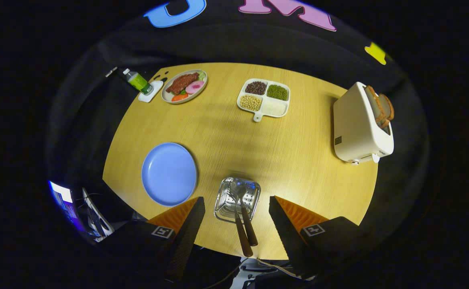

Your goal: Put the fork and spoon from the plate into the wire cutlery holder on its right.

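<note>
A wire cutlery holder (237, 199) stands near the table's near edge, straight below me and between my fingers. Inside it rest a fork (237, 224) and a spoon (245, 214), heads down in the basket, their brown handles leaning out toward me. To the holder's left lies a round blue plate (169, 173) with nothing on it. My gripper (236, 212) hangs high above the table, open, one finger on each side of the holder and touching nothing.
On the round wooden table (298, 160) stand a white toaster (359, 128) with bread at the right, a divided tray (263, 97) of beans and grains at the back, an oval dish (184, 86) of food and a small bottle (138, 81) at the back left.
</note>
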Tool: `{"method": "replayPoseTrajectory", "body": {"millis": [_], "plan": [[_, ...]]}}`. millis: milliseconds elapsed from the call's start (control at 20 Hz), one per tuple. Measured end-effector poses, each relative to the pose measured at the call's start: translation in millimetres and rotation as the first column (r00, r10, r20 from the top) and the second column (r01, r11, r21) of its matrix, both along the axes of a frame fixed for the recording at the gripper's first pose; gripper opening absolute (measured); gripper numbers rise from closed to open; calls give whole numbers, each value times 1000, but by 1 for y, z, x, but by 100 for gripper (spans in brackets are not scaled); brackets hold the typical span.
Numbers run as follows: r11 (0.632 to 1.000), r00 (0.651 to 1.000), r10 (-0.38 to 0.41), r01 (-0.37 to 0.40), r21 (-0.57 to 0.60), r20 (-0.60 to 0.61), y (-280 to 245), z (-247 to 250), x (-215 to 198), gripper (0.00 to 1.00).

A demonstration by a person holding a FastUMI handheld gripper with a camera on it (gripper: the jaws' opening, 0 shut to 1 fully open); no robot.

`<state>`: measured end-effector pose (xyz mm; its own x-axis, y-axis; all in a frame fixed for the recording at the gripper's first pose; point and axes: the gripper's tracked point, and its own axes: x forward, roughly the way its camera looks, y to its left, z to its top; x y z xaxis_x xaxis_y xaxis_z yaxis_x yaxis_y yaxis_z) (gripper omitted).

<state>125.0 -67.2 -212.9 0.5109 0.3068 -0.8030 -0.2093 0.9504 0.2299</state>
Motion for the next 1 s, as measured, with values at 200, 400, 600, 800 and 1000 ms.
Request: {"method": "replayPoseTrajectory", "body": {"millis": [200, 400, 600, 800, 1000], "plan": [[998, 984, -61, 58, 20, 165, -1, 30, -17, 100], [992, 934, -124, 119, 38, 334, -1, 59, -33, 100], [984, 858, -176, 162, 70, 482, 4, 84, -50, 100], [976, 773, -207, 205, 72, 599, 3, 108, -72, 99], [967, 725, -242, 235, 99, 645, 7, 130, -92, 100]]}}
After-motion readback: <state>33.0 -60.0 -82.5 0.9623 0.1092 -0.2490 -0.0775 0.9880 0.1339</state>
